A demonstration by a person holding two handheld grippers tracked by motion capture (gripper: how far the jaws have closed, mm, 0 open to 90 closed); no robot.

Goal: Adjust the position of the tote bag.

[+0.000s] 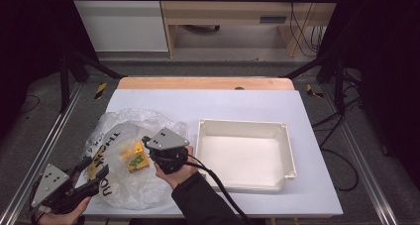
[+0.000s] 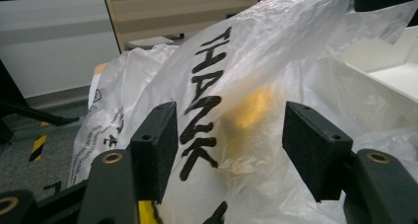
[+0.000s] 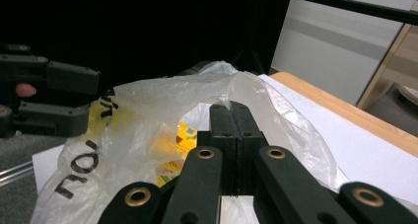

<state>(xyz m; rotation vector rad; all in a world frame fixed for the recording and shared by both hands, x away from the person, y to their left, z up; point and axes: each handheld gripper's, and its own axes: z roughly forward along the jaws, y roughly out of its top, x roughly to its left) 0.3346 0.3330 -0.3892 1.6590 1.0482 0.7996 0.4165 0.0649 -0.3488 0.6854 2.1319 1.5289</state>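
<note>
A clear plastic bag (image 1: 124, 121) printed with black letters lies on the left of the table, and yellow packets (image 1: 134, 158) show through it. My right gripper (image 1: 145, 141) is at the bag's right side, its jaws shut on a fold of the bag's film (image 3: 230, 105). The packets (image 3: 185, 137) lie just beyond those jaws. At the bag's front left corner my left gripper (image 1: 96, 166) stands open. The lettered side of the bag (image 2: 256, 51) rises right in front of its pads (image 2: 157, 145), not pressed by them, with a yellow blur (image 2: 251, 105) inside.
A white rectangular tray (image 1: 242, 123) sits right of the bag, with nothing in it, and its corner (image 2: 389, 61) shows past the bag. The white table cover (image 1: 223, 101) ends at a wooden strip (image 1: 205, 83) at the back. Metal frame rails run along both sides.
</note>
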